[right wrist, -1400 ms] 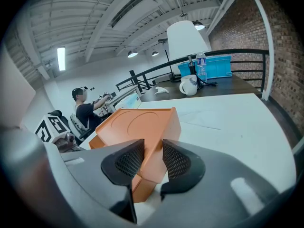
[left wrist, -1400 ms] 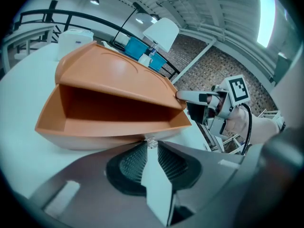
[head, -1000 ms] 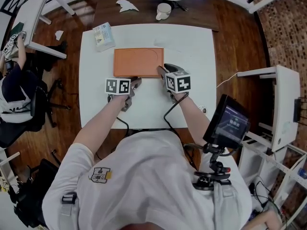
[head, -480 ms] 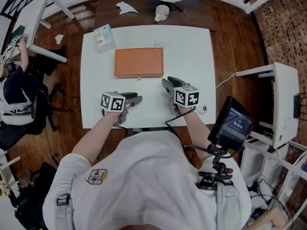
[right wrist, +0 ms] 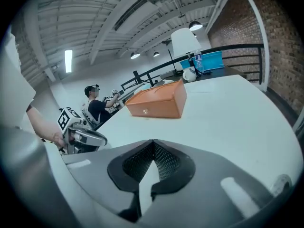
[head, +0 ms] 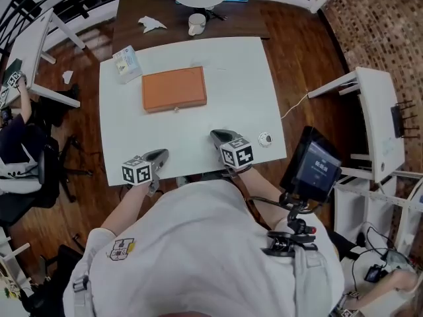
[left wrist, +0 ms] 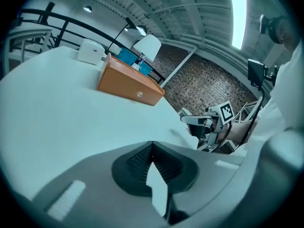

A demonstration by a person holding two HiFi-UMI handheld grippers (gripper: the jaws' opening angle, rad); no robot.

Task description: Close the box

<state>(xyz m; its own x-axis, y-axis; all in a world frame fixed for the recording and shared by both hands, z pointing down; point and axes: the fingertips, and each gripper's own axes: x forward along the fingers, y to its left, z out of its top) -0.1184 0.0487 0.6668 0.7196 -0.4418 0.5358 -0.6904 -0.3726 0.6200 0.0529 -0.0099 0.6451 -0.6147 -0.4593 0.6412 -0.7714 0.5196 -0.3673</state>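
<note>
Left claw: drawn back; flat orange box, once just ahead, now well ahead of it.
Right claw: off the box's front corner, back at the white desk edge.
Jaws: both now together, empty.

White table, orange box, white carton, perhaps tape roll

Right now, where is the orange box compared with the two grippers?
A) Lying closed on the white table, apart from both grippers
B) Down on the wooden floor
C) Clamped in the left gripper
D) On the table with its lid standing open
A: the orange box lies shut on the white table, while the left gripper and the right gripper sit near the table's front edge, both shut with nothing in them.
</note>
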